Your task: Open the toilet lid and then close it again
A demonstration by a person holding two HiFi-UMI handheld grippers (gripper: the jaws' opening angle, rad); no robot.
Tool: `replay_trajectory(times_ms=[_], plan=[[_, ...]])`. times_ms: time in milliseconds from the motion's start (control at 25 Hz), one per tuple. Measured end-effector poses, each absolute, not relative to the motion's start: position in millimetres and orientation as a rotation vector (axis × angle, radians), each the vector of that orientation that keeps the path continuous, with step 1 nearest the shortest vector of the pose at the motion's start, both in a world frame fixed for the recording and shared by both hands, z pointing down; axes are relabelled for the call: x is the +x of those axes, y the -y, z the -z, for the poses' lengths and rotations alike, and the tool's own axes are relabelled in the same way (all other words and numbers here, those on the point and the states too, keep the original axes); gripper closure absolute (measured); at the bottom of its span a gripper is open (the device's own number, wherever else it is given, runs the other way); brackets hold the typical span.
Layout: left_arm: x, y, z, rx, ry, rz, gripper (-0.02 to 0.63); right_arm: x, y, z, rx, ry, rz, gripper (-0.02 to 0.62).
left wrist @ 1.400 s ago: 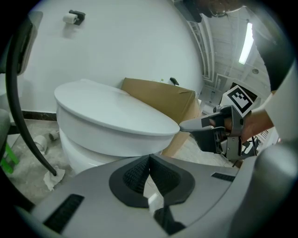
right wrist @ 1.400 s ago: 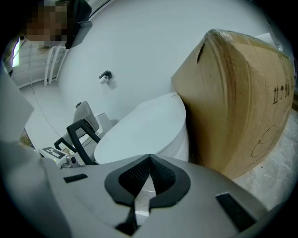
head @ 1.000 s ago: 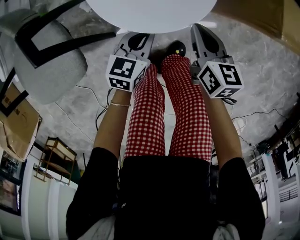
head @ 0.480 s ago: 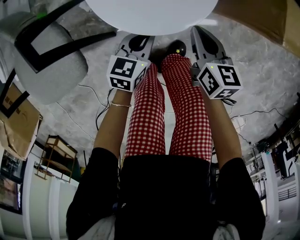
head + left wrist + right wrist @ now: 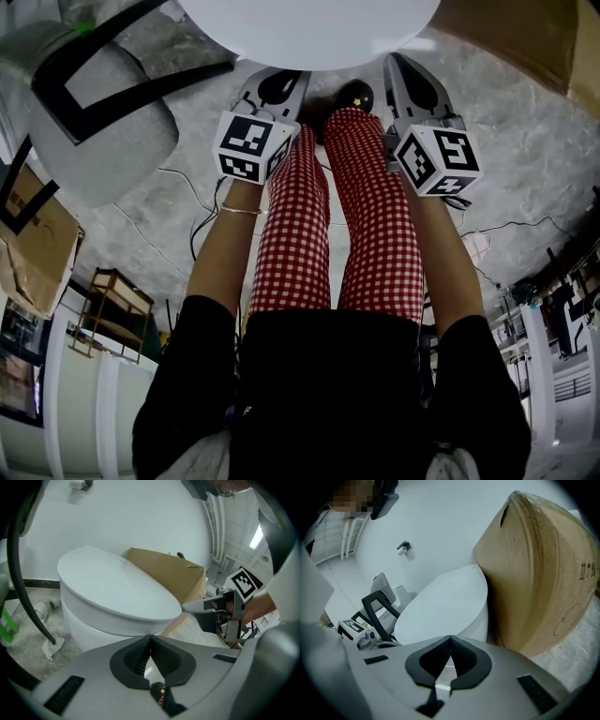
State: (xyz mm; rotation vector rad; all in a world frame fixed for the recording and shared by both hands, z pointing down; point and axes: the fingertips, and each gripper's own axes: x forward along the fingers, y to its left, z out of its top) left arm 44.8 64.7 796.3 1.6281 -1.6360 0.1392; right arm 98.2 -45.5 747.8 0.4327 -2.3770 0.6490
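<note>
Head view, looking steeply down: the white toilet lid (image 5: 309, 28) sits at the top of the picture, down flat on the bowl. Both tools are lined up just below its front edge, on either side of the person's red-checked trousers (image 5: 292, 234). The left gripper (image 5: 274, 80) has its marker cube facing up, and the left gripper view shows its dark pads pressed together at the tip with nothing between them. The right gripper (image 5: 403, 64) is the same: the right gripper view has its jaws meeting in a closed point, empty. From the left gripper view, the right tool's tip is right at the lid's rim, though contact can't be judged. A brown cardboard box (image 5: 539, 573) stands just beside the toilet on the right. A grey chair (image 5: 84, 122) with a black frame is off to the left on the mottled grey floor (image 5: 525, 159).
</note>
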Motion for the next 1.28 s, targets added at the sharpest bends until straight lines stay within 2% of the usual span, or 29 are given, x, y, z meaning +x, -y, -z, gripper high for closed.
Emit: replay_trajectory(times_ms=[600,1280], plan=[[46.5,-78.7,-776.7,1.642,1.647,-0.151,0.602,93.2,40.3,-736.9,0.461,2.378,-0.676,0.575],[68.5,-78.3,-712.8,1.768,1.619,-0.212,0.602,88.7,3.8,-688.1,0.332,2.417,-0.656,0.575]])
